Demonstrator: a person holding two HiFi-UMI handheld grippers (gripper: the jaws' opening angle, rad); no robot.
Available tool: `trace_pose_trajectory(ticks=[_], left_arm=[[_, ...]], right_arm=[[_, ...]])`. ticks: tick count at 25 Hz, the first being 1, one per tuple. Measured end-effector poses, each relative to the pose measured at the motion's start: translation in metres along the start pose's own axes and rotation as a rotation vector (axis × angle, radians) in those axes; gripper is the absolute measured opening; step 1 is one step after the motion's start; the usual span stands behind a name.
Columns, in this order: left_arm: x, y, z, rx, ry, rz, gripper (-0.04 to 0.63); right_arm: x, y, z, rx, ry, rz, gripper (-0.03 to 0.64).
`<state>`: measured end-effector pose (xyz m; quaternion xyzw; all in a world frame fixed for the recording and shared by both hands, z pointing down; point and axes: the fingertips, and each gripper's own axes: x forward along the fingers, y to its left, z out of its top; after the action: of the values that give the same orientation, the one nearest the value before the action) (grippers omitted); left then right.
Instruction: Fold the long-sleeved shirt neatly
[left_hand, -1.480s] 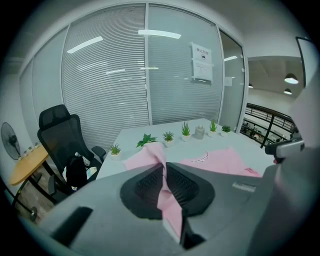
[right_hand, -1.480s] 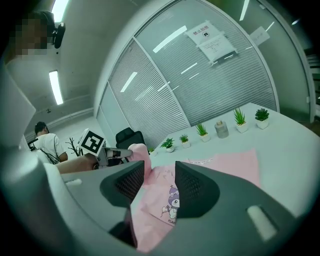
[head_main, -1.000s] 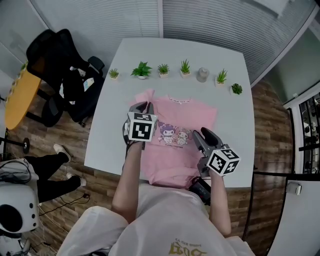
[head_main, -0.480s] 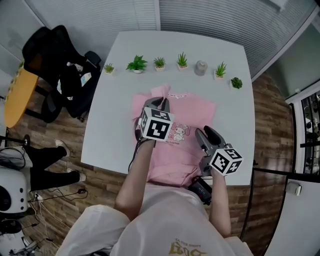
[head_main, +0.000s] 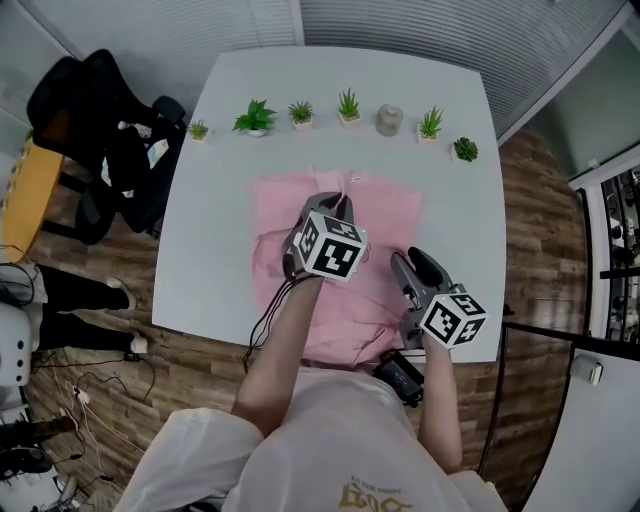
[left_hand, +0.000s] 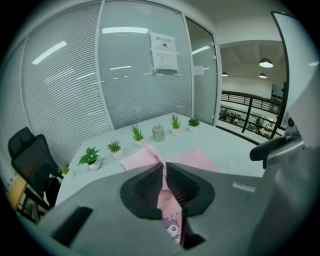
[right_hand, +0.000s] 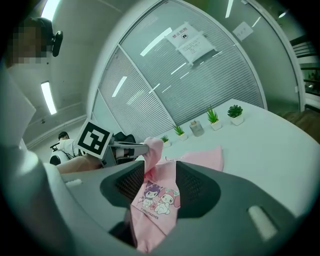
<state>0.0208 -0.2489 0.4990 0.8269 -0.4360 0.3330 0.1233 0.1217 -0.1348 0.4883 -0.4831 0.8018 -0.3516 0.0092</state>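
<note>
A pink long-sleeved shirt with a cartoon print lies on the white table. My left gripper is over the shirt's middle, shut on a pinch of its fabric. In the left gripper view pink cloth runs between the closed pads and hangs below them. My right gripper is at the shirt's lower right and points toward the left one. In the right gripper view the printed cloth fills the gap between the pads and runs down into the throat, so the jaws are shut on it.
A row of small potted plants and a grey pot stands along the table's far side. An office chair draped in black clothing is at the left. The table's near edge is close to the person.
The left gripper has carried its pinch of shirt from the left shoulder rightward to the middle, drawing that side over. The right gripper has barely shifted and is still on the cloth.
</note>
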Motion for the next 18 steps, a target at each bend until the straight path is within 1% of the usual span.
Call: trace_pose_trajectory(ticks=[4, 10, 12, 14, 15, 16, 18], left_arm=[[0.029, -0.020, -0.017, 0.049, 0.049, -0.005, 0.023], [0.061, -0.038, -0.038, 0.059, 0.103, -0.007, 0.025], [0.067, -0.043, -0.042, 0.086, 0.114, -0.004, 0.029], [0.071, -0.052, -0.045, 0.124, 0.119, -0.020, 0.040], [0.072, -0.060, -0.046, 0.143, 0.121, -0.046, 0.057], [0.073, -0.070, -0.047, 0.157, 0.122, -0.085, 0.103], [0.073, -0.090, -0.046, 0.159, 0.113, -0.177, 0.206]], right_arm=[[-0.004, -0.009, -0.004, 0.009, 0.015, -0.011, 0.199], [-0.013, -0.028, -0.011, 0.025, 0.033, -0.036, 0.199], [-0.015, -0.033, -0.013, 0.030, 0.038, -0.041, 0.199], [-0.016, -0.036, -0.017, 0.037, 0.045, -0.043, 0.199], [-0.016, -0.037, -0.019, 0.040, 0.049, -0.044, 0.199], [-0.016, -0.038, -0.021, 0.043, 0.052, -0.044, 0.199], [-0.017, -0.040, -0.023, 0.049, 0.055, -0.043, 0.199]])
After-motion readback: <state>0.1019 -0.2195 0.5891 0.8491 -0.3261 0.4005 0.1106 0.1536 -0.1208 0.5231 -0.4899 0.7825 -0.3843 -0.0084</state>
